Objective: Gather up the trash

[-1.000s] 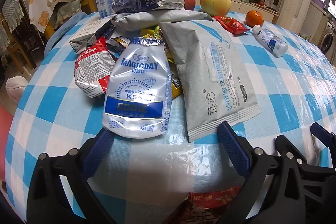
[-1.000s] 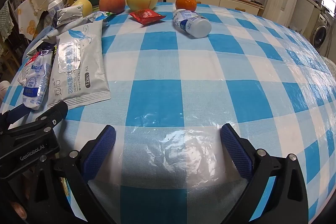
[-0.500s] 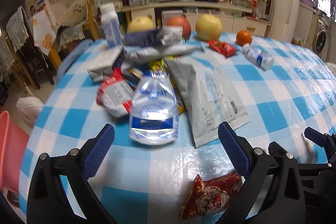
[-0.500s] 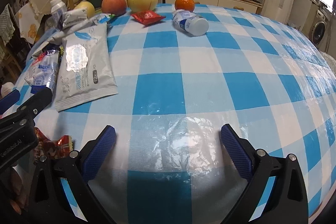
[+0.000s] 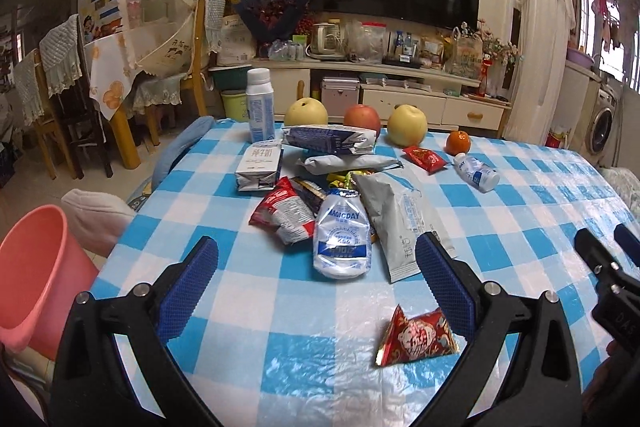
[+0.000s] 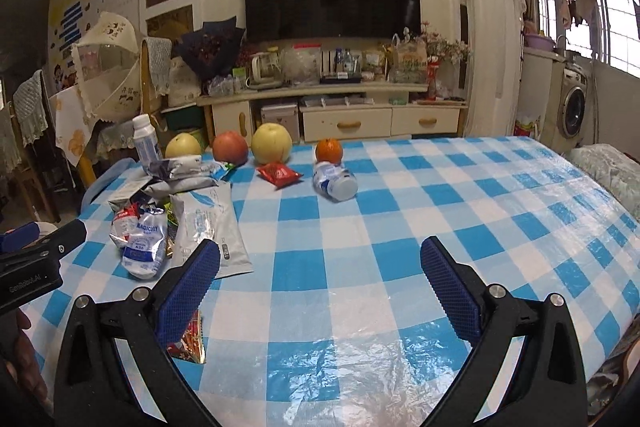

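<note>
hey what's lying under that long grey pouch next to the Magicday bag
The grey pouch overlaps yellow and green candy wrappers poking out at its upper left edge, plus the checked tablecloth. Anything further beneath is covered.

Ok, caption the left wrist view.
Open left gripper above checkered table, facing scattered wrappers and a pink bin.

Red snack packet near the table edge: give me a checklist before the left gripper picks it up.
1. Left gripper open and holding nothing: ok.
2. Red snack packet lies free, nothing on it: ok.
3. Packet centred between the fingers: not ok, it sits close to the right one.
4. Right gripper clear of the packet: ok.
5. Pink bucket open, beside the table: ok.
6. Room left in the bucket: cannot tell.
</note>
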`<state>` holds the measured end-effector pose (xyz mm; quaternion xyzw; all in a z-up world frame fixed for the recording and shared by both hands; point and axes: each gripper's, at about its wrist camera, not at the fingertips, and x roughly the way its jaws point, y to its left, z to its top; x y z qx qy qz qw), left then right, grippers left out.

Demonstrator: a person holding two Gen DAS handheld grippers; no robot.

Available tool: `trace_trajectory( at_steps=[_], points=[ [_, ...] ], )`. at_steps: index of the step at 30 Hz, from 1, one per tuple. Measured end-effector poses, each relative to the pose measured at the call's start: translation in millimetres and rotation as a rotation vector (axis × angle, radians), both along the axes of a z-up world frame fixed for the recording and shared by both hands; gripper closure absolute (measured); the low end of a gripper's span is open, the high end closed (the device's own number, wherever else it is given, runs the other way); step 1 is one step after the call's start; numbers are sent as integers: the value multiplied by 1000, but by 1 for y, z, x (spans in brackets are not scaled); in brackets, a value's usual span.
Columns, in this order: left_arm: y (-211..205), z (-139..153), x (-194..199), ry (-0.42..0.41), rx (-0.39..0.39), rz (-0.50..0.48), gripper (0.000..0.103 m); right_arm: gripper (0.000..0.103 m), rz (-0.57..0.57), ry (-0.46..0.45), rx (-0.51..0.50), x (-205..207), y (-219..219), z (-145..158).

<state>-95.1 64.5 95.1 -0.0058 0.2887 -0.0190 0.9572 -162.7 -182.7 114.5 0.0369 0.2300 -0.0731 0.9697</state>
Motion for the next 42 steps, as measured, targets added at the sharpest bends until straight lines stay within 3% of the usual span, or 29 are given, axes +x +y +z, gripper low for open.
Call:
trace_trajectory(
  at_steps=[8, 21, 29, 42],
  points=[
    [14, 2, -38, -23, -27, 24, 4, 4, -8, -102, -55, -45, 6, 15],
    [16, 8, -87, -109, 9, 5, 4, 4, -28, -137, -41, -87, 2, 21],
    [11, 4, -90, -100, 37, -5, 4, 4, -27, -157, -43, -94, 1, 22],
    [5, -13, -79, -14, 43, -49, 4, 4, -9, -108, -45, -83, 0, 15]
  ],
)
